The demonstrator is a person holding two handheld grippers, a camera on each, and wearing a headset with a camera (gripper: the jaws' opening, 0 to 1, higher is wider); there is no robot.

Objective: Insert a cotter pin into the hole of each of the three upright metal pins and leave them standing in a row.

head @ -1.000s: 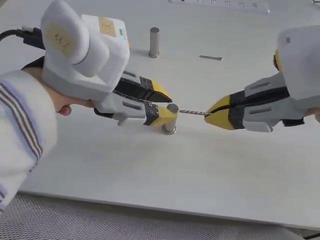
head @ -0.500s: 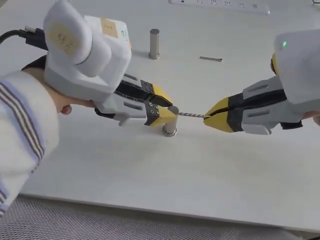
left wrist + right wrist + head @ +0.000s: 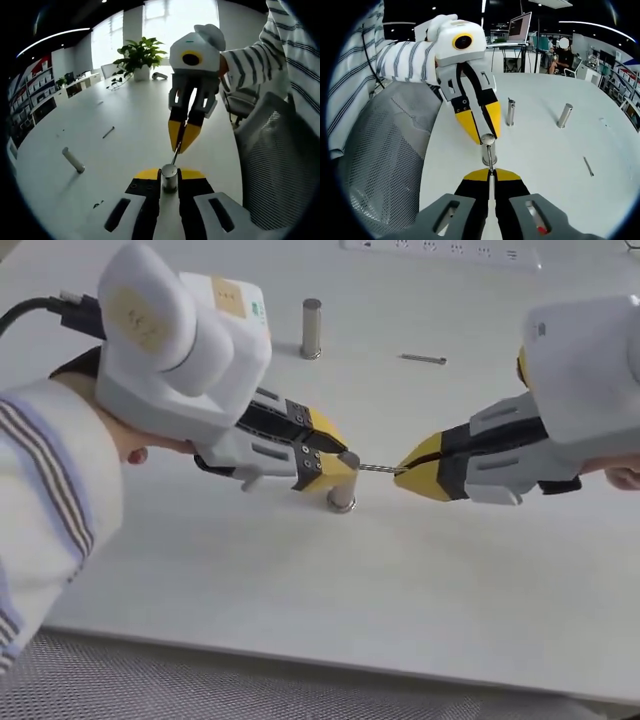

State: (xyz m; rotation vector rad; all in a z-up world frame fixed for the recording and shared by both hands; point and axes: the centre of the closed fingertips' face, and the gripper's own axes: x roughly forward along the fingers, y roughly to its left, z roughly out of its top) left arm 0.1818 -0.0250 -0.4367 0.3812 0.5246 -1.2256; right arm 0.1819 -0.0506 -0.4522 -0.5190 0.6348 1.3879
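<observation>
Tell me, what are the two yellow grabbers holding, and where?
The left gripper clamps the upright metal pin near its top between its jaws. The right gripper pinches the cotter pin by its back end; the tip meets that pin.

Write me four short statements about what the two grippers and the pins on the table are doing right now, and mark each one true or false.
1. The left gripper grips an upright metal pin near its top. True.
2. The right gripper is empty. False: it holds a thin cotter pin whose tip reaches the top of the held metal pin.
3. A spare cotter pin lies flat on the table. True.
4. The far metal pin has fallen on its side. False: it stands upright, apart from both grippers.
</observation>
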